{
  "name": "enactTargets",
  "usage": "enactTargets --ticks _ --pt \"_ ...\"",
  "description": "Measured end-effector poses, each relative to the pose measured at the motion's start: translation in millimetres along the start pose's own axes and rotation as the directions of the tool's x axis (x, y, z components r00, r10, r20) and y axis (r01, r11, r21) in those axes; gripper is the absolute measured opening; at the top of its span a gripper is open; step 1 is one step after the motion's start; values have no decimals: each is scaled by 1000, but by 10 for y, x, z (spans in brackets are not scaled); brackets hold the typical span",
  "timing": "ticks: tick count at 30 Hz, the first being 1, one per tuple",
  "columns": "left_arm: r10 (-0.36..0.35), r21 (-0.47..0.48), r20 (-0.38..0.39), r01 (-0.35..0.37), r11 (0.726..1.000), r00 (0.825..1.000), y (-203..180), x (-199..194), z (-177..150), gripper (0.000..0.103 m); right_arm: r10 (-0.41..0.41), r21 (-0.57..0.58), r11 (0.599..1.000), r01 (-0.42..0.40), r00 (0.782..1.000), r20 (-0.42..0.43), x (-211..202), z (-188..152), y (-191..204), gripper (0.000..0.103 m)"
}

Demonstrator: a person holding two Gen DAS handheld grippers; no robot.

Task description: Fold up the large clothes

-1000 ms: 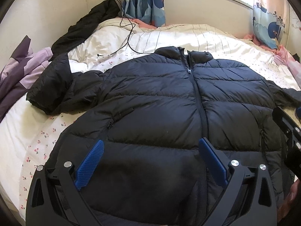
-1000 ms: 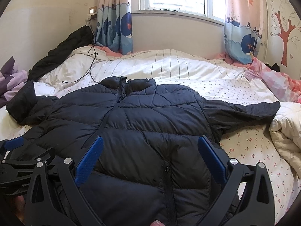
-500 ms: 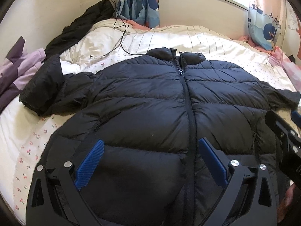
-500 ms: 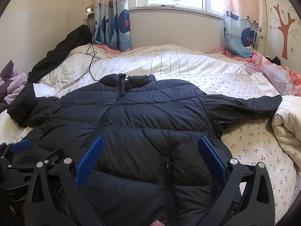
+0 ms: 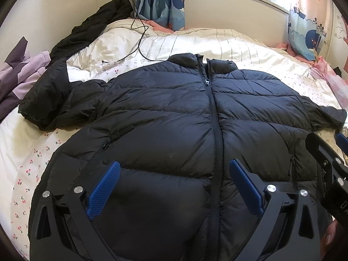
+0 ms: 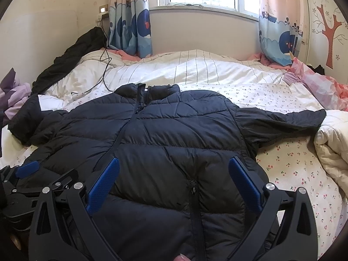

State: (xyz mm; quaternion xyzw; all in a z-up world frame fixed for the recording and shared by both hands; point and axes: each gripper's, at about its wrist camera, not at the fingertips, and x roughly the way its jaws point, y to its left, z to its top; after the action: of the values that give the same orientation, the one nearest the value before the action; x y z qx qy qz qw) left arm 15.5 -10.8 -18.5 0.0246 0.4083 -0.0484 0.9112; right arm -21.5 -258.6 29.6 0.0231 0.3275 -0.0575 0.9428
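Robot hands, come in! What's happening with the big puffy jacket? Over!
Left gripper open, right gripper open, both above the hem. Black jacket flat on bed, zipped, unfolded. Charger cable beyond collar, not touching.

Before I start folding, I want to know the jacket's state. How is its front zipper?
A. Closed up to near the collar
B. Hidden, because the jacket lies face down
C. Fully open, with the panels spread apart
A: the puffer jacket lies face up on the bed, and its zipper runs closed to the pull just below the collar.

We've got a black quilted puffer jacket (image 5: 174, 119) with slightly shiny nylon-looking cloth, lying on a matt cherry-print cotton bedsheet (image 6: 293, 169) lower right.
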Motion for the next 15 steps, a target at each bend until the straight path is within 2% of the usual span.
enactTargets --ticks 15 --pt "10 1 1 -10 1000 1000 8 0 8 96 -11 -14 1000 11 1000 -2 -3 -3 30 96"
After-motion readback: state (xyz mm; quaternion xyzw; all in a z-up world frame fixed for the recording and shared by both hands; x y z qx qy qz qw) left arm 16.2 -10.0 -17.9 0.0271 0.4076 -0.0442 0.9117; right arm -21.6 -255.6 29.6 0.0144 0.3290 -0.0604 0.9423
